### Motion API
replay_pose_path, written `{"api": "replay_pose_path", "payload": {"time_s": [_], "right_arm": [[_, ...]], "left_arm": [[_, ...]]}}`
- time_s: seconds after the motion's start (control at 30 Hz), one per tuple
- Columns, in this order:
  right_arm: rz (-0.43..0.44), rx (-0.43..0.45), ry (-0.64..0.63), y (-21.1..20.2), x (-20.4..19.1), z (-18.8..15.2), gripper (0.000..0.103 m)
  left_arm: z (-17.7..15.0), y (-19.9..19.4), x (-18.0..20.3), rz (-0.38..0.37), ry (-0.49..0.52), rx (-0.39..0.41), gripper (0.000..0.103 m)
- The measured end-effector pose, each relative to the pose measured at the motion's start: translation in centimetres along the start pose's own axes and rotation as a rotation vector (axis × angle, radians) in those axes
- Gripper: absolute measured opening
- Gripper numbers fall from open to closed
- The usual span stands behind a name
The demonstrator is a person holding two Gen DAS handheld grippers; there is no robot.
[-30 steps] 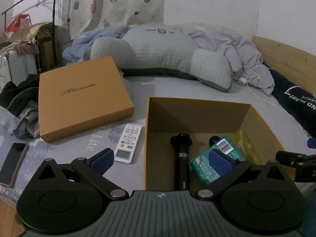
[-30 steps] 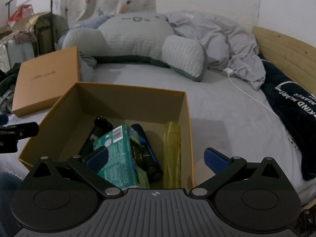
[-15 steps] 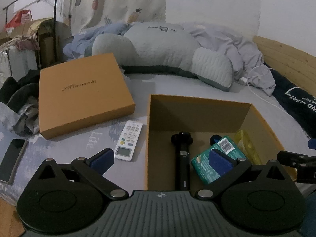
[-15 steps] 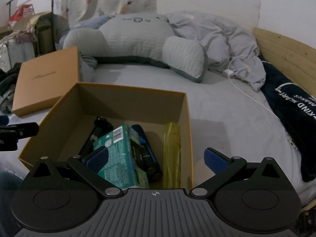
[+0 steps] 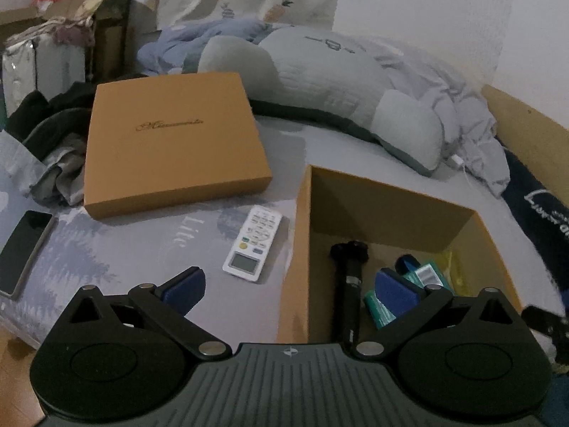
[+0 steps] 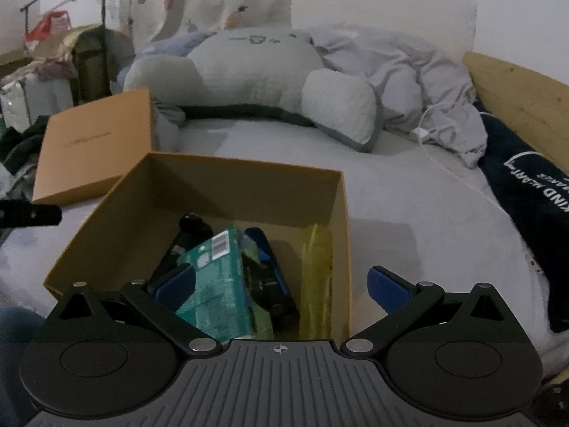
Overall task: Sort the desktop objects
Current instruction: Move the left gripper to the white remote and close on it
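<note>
Mid-sort: left tool point(image 5: 290, 286) spread, empty, above bed beside remote point(image 5: 253, 248); right tool point(image 6: 281, 281) spread over box point(image 6: 341, 213). Next: descend, pinch remote.

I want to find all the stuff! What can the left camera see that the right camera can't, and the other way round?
Only the left wrist view shows the white remote on the bed beside the box, and the phone near the edge.

Only the right wrist view shows the whole dark cloth with white lettering.

Both show the open brown box holding the green packet, the box lid and the big pillow.
</note>
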State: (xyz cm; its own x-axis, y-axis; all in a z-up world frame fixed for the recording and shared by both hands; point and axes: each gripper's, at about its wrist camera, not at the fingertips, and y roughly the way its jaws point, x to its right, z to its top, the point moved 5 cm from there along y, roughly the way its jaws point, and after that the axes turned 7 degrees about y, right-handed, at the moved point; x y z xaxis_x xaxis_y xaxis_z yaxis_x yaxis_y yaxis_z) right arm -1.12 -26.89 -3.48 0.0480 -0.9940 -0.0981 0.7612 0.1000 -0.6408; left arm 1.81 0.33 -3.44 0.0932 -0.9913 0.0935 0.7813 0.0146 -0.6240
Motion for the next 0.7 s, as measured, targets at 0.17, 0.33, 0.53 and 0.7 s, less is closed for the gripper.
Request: {"api": "replay_pose_path", "payload": {"time_s": [0.17, 0.33, 0.53, 0.7], "right_arm": [[0.034, -0.01, 0.01, -0.2, -0.2, -0.1, 0.103], [0.05, -0.012, 0.005, -0.3, -0.4, -0.1, 0.103], [0.06, -0.017, 0.018, -0.4, -0.5, -0.1, 0.103], [0.065, -0.035, 0.029, 0.1, 0.0, -0.1, 0.103]], "left_arm": [[0.6, 0.9, -0.6, 0.033, -0.008, -0.013, 0.103], [2.0, 2.7, -2.3, 0.071, -0.007, -0.005, 0.102], [1.9, 6.1, -3.7, 0.039, -0.015, -0.052, 0.091], [1.2, 9.0, -4.0, -0.011, -0.032, -0.094, 0.076]]}}
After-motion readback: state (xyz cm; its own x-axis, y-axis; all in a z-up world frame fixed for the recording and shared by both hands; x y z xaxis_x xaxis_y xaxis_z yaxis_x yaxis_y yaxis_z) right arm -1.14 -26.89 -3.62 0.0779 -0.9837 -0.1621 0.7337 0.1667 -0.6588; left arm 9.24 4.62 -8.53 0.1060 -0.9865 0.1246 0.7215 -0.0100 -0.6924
